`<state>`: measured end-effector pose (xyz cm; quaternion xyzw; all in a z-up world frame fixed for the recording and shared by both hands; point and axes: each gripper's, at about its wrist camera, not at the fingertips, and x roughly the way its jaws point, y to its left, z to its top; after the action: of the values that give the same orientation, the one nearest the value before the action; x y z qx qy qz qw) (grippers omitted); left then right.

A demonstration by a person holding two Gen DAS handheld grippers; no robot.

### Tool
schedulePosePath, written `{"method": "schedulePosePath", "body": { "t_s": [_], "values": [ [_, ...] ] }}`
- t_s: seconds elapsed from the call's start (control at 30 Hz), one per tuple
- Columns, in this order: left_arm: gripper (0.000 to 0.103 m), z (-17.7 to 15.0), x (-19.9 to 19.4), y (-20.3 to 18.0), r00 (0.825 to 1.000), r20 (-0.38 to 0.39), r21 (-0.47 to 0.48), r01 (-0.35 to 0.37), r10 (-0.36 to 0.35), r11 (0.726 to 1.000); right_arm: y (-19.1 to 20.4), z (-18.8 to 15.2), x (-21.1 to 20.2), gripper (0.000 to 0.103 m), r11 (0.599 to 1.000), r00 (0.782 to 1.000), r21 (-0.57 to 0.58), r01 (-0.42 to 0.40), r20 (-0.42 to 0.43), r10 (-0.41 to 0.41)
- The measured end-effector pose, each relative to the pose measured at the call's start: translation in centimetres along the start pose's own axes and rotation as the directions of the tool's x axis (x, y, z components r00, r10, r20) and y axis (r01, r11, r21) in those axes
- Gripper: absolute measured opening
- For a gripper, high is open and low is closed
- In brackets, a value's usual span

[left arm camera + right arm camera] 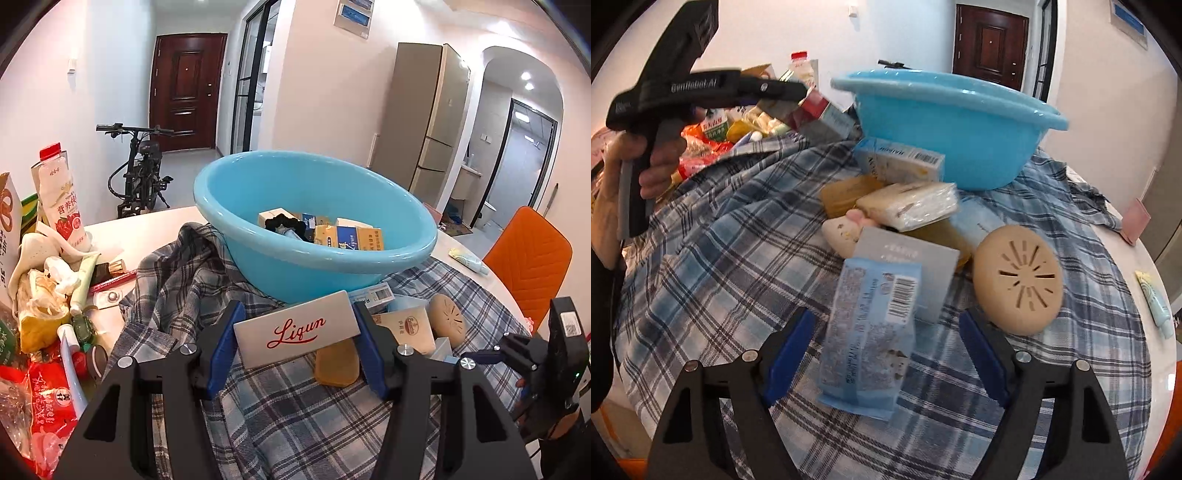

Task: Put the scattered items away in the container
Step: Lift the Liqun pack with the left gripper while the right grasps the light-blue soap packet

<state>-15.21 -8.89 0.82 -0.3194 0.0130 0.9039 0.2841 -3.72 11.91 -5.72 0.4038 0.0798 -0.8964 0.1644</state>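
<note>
Gripping a flat, glossy rectangular box [297,328].

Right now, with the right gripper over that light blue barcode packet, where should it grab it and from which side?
Judging by its pose, grip the light blue packet across its narrow width, mid-length, coming down from above. It lies flat on the plaid cloth, long axis running away from the right gripper, whose open fingers already straddle its long edges. Stay below the grey card it overlaps.
</note>
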Motion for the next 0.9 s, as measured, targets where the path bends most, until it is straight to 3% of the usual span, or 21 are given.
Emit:
{"method": "schedulePosePath", "body": {
  "t_s": [0.13,0.3,0.67,0.9],
  "values": [
    [0.057,0.0,-0.2,-0.2,1.000,0.006,0.005,0.005,-0.005,1.000,0.5,-0.1,0.9,0.078,1.000,1.000,-0.019,0.021,-0.018,-0.022],
    [0.057,0.0,-0.2,-0.3,1.000,0.006,0.003,0.000,0.000,1.000,0.4,-0.1,0.9,0.047,0.998,0.998,-0.021,0.056,-0.018,-0.057],
    [0.057,0.2,-0.9,-1.3,1.000,0.008,0.018,0.023,-0.023,1.000,0.3,0.3,-1.4,0.047,0.997,0.997,-0.014,0.078,0.026,-0.078],
    [0.057,0.2,-1.6,-1.9,0.999,0.027,0.025,0.038,-0.038,0.999,0.7,2.5,-4.9,0.047,0.992,0.988,-0.055,0.118,0.103,-0.112]
  ]
}}
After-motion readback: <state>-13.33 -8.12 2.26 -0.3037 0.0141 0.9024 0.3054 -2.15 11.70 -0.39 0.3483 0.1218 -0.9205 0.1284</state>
